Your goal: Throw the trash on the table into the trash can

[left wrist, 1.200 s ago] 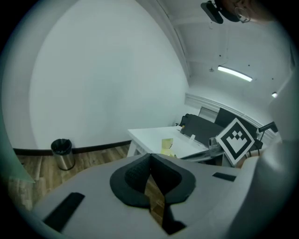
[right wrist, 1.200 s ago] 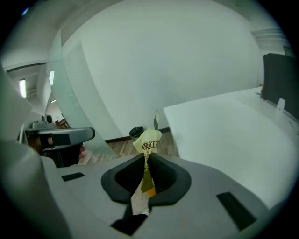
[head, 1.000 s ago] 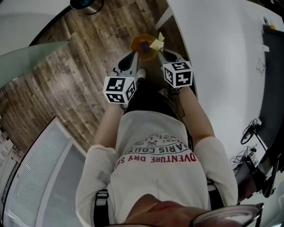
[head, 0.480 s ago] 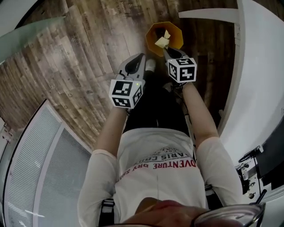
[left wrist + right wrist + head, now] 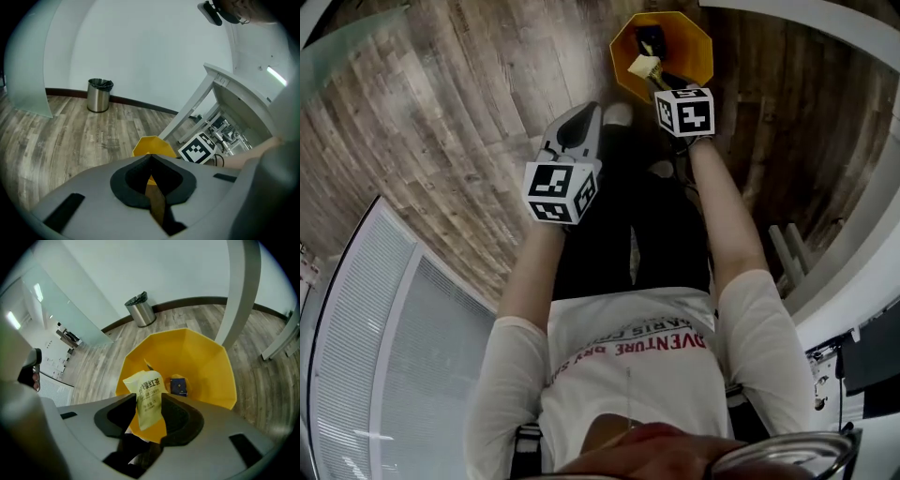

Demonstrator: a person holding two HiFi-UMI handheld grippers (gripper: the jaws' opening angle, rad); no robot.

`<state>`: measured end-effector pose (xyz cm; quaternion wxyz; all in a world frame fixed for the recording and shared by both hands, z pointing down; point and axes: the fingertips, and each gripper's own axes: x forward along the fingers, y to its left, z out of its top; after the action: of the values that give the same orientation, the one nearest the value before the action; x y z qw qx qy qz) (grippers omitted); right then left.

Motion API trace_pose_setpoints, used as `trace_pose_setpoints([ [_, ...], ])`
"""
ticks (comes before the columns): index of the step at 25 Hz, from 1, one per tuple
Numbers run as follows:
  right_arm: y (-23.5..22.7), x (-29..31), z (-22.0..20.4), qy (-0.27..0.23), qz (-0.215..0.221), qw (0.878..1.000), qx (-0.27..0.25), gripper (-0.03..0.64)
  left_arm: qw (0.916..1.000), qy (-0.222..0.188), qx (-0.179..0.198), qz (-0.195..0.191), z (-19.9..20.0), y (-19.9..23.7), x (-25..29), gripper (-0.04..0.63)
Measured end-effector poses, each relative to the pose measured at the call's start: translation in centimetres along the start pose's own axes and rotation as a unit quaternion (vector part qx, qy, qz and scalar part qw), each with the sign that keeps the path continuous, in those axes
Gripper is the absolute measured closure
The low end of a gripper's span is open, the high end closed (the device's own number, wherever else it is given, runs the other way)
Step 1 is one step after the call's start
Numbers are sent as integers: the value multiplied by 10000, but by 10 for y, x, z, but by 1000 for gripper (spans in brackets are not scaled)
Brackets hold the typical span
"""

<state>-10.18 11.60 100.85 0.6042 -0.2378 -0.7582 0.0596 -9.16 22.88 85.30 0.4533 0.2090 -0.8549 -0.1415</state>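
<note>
Wood floor (image 5: 441, 141), yellow bin (image 5: 206, 366) just beyond the jaws. Right gripper (image 5: 149, 403) jaws opening, packet (image 5: 149, 392) between them over the bin, not yet dropped. Blue wrapper (image 5: 178, 386) already inside. Left gripper (image 5: 151, 161) jaws together, empty. Table trash left: cannot tell.

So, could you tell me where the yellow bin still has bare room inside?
Bare yellow bin interior lies right of the dark blue packet, toward the far wall. The near left is crowded: the pale yellow packet is there between the right gripper's opening jaws.
</note>
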Motion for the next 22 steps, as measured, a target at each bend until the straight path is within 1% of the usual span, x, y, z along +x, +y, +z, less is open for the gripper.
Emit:
trace_pose_setpoints([
  [1, -1, 4, -3, 29, -9, 10000, 28, 433, 10000, 7, -35, 31, -4, 2, 0, 572],
  [4, -4, 2, -2, -48, -89, 9999, 102, 431, 9997, -39, -220, 140, -8, 6, -3, 572],
  [7, 4, -11, 6, -202, -52, 9997, 131, 433, 9991, -92, -354, 193, -6, 2, -11, 572],
  [11, 19, -39, 17, -308, 44, 9995, 97, 434, 9994, -133, -301, 117, 5, -20, -24, 572],
  [13, 30, -58, 23, -330, 66, 9994, -2, 461, 9995, -175, -250, 84, 15, -33, -35, 572],
  [14, 36, -70, 27, -365, 63, 9993, -54, 464, 9995, -195, -230, 79, 21, -39, -43, 572],
  [16, 49, -100, 38, -510, 32, 9986, -118, 494, 9995, -239, -197, 94, 35, -51, -60, 572],
  [19, 64, -154, 63, -893, -111, 9958, -160, 554, 9992, -361, -92, 108, 63, -70, -87, 572],
  [22, 78, -219, 88, -1379, -248, 9898, -273, 573, 9987, -513, 33, 68, 93, -98, -116, 572],
])
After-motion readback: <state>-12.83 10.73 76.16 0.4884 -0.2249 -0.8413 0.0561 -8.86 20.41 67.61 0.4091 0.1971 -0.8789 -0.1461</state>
